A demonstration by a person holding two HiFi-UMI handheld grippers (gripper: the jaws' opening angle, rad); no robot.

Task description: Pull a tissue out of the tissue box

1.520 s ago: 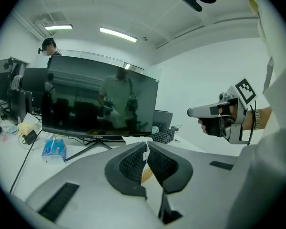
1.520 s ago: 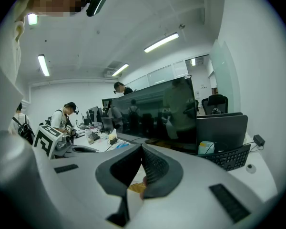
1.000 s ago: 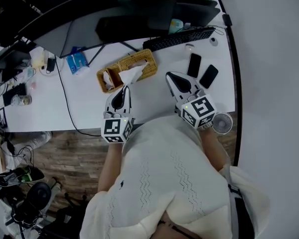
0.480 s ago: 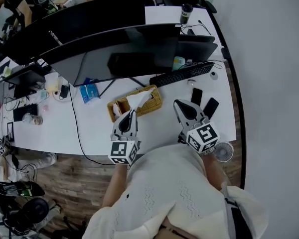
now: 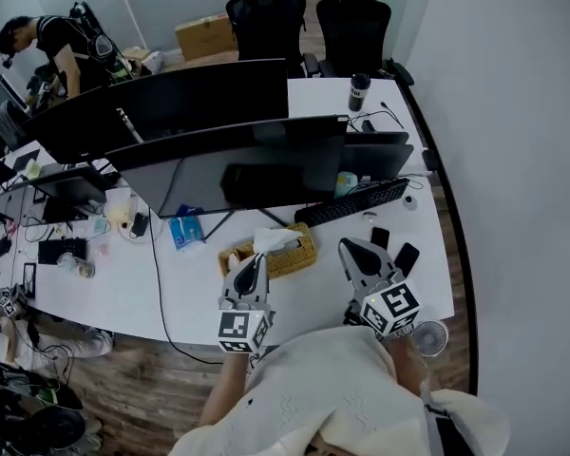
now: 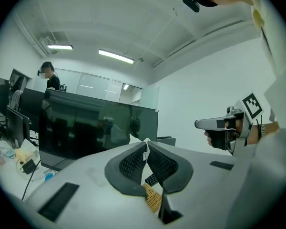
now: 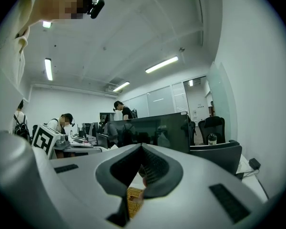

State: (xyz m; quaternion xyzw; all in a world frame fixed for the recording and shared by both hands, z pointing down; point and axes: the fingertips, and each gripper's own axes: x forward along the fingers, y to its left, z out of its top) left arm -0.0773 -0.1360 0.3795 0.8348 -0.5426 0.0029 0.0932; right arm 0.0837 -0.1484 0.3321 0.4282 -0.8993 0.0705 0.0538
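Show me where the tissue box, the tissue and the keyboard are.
tissue box (image 5: 299,258), head view, woven side wall.
tissue (image 5: 271,240), head view, white tuft above the box.
keyboard (image 5: 353,201), head view, middle of its keys.

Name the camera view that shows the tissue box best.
Head view: nearly the whole woven tissue box sits on the desk, a tissue sticking up. Each gripper view catches only a woven sliver of it below the jaws.

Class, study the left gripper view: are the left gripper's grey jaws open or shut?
Shut. The grey two-jaw left gripper has its ribbed jaws pressed together on a sliver of white paper tissue pinched between them.
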